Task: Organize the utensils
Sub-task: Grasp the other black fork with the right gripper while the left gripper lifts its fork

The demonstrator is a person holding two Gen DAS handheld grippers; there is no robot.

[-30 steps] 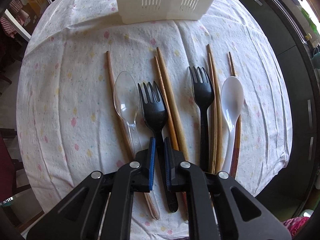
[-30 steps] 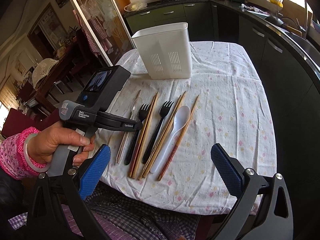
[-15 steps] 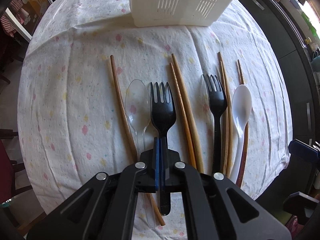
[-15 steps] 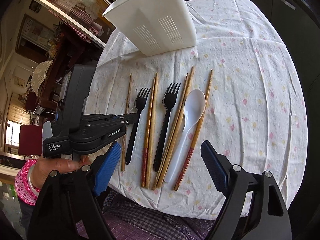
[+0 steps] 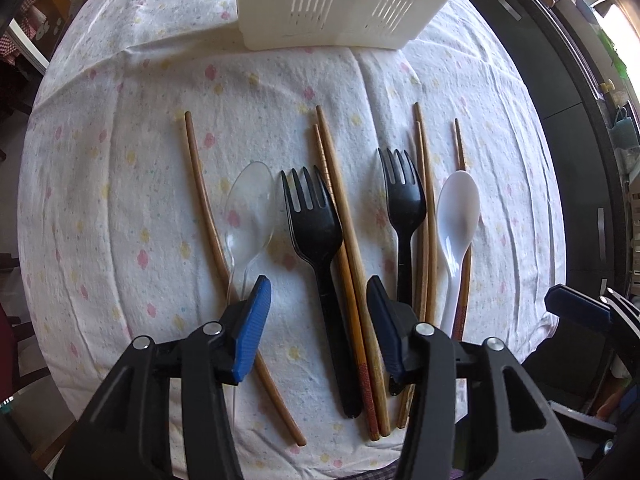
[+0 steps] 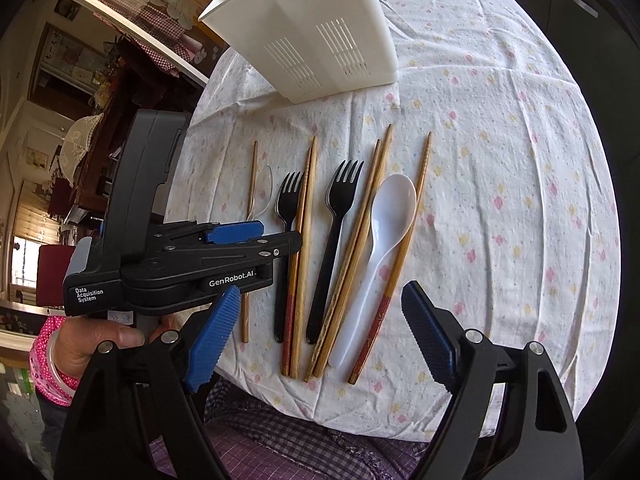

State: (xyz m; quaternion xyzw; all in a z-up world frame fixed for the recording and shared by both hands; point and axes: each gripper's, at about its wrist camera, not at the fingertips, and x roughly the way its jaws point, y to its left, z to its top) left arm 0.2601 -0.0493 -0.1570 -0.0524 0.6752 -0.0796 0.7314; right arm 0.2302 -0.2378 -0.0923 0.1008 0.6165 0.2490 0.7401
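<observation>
Pointing steeply down at the worktop (image 5: 100, 184), the left claw (image 5: 318, 324) is hovering over the near ends of the laid-out utensils, its blue pads spreading apart; the handle of the left black fork (image 5: 316, 236) is lying between them, untouched by either pad. A hand (image 6: 96, 340) in a pink patterned sleeve is gripping this tool from below, as the right wrist view shows. The right claw (image 6: 320, 336) is tilting down over the near edge of the worktop, its pads standing wide apart with nothing between them.

Half a second ago the left claw's pads were pressed together on that fork's handle; now they are letting go, and the fork is lying flat on the flowered cloth (image 5: 480, 92) between the clear spoon (image 5: 250, 208) and a pair of wooden chopsticks (image 5: 344, 240). The right claw has narrowed a little from a second ago and has dipped closer to the worktop.

The other black fork (image 5: 404, 208), the white spoon (image 5: 458, 216) and the remaining chopsticks are lying in the same row, to the right. The white slotted utensil holder (image 5: 340, 4) is standing at the far side of the worktop, well apart from the row.
</observation>
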